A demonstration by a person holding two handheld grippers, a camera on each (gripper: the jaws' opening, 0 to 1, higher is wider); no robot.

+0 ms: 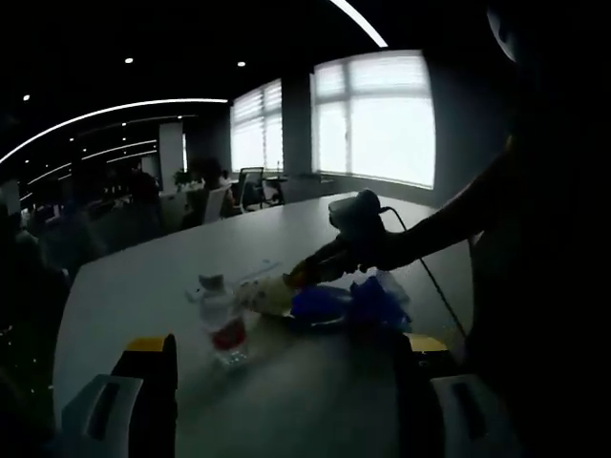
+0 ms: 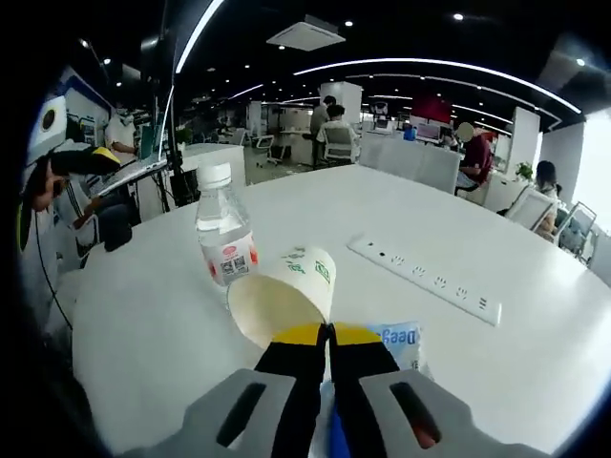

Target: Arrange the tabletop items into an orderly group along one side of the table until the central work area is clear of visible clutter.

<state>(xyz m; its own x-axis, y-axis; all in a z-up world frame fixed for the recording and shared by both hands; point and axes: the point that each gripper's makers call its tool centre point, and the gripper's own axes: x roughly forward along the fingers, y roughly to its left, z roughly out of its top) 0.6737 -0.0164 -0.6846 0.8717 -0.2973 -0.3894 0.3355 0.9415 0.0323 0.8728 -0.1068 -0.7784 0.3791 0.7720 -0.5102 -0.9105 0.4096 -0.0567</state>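
2 close, opposed views, shared water bottle [image 1: 225,324]

Right claw [image 2: 329,334] has its jaws pressed together; left claw [image 1: 286,348] jaws stand wide apart, nothing between.

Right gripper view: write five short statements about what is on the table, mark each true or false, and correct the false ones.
1. The water bottle stands upright with its white cap on. True.
2. The paper cup stands upright beside it. False: the cup lies on its side, with its mouth towards the camera.
3. A white power strip lies flat on the table, to the right of the cup. True.
4. The right gripper has its fingers spread wide. False: they are pressed together.
5. A blue packet lies by the fingertips. True.
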